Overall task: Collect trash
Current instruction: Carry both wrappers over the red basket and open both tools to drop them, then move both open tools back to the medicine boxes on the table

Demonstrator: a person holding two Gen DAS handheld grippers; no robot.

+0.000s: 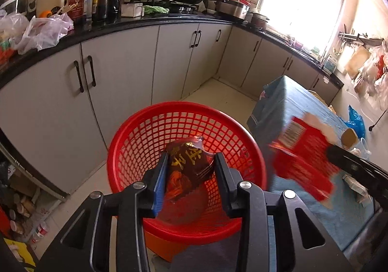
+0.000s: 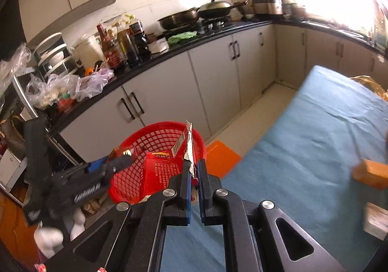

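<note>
Beside an L-shaped run of grey cabinets under a black bench [image 1: 150,20] crowded with bottles and woks, a red lattice plastic basket [image 1: 145,131] stands on the tiled floor next to a table [image 2: 315,126] in wrinkled teal cloth. At lower centre, the left gripper [image 1: 190,165] holds a glossy dark-brown wrapper [image 1: 186,162] over the basket between partly spread fingers, its long axis running away from the camera. The right gripper [image 2: 194,170], fingers nearly closed, pinches a torn red packet [image 2: 162,170] upright, blurred at right in the left view.
</note>
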